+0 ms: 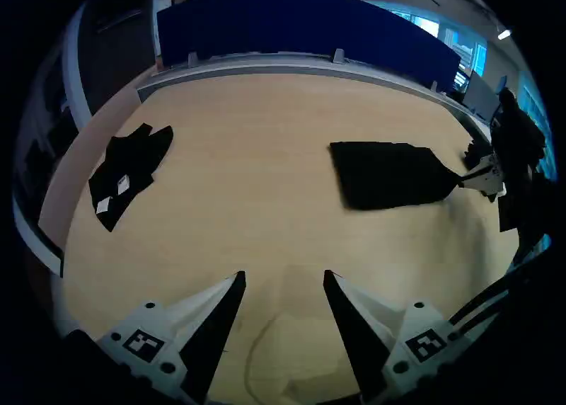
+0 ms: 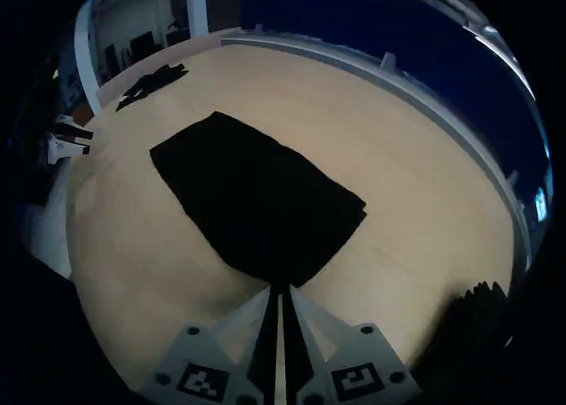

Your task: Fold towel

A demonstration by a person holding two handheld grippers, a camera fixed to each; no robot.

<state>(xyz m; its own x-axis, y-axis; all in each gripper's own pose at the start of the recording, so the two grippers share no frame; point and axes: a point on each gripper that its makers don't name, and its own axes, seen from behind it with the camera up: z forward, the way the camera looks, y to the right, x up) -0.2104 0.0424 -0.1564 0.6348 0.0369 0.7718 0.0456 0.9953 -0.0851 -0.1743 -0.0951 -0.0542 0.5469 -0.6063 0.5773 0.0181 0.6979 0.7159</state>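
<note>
Our left claw [image 1: 283, 276] hung released above the worktop [image 1: 247, 214] in the left gripper view, the black towel [image 1: 389, 175] lying flat well beyond it. In the right gripper view our right claw [image 2: 281, 292] was clenched on the towel's near corner, the rest spread flat.

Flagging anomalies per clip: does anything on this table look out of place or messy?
Only one thing: a second black cloth lies crumpled with white tags showing, off by itself toward the edge of the table. The towel lies flat, its corner pinched in the right claw. No spill or damage is visible.
</note>
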